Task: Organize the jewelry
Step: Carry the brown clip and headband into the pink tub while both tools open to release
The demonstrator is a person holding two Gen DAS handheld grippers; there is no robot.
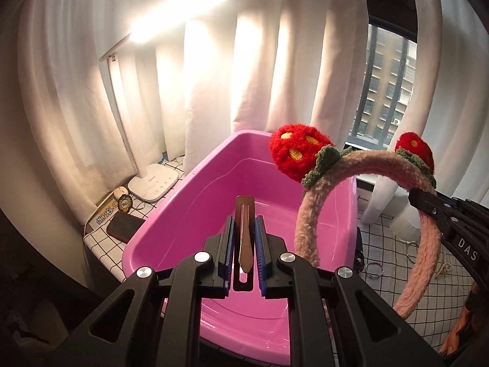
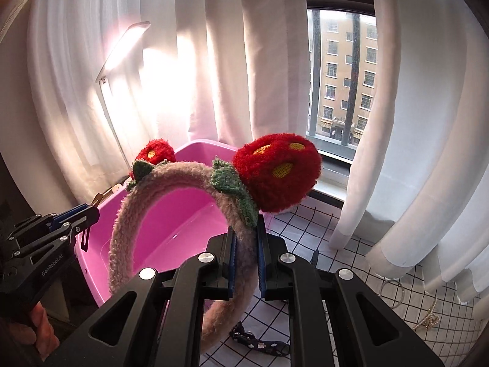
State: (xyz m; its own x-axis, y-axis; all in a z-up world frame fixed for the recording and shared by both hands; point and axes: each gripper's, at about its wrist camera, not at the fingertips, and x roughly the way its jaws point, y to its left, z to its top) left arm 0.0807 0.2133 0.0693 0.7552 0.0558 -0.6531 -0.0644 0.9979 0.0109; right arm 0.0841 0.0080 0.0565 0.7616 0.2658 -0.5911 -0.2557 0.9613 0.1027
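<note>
Above a glossy pink plastic tub (image 1: 189,214) a flat metal hair clip (image 1: 244,232), bronze-toned, long and slotted, is held lengthwise between the blue ribbed pads of the left gripper (image 1: 244,229), whose jaws are closed on it. Its square end points away over the tub's hollow. Beside it, over the tub's right edge, a fuzzy pink headband (image 2: 171,183) is pinched on its arc by the right gripper (image 2: 246,235); two shaggy red strawberry pom-poms with yellow seeds and knitted green leaves are seen on its crown. The band is held upright, one end hanging low before the tub's wall. A white cloth with a black grid (image 2: 336,257) covers the table, on which metal rings (image 2: 392,293), what may be a pearl piece (image 2: 428,318) and a dark patterned strap (image 2: 259,342) lie. A lit desk lamp (image 1: 152,180), white curtains and a barred window stand behind.
</note>
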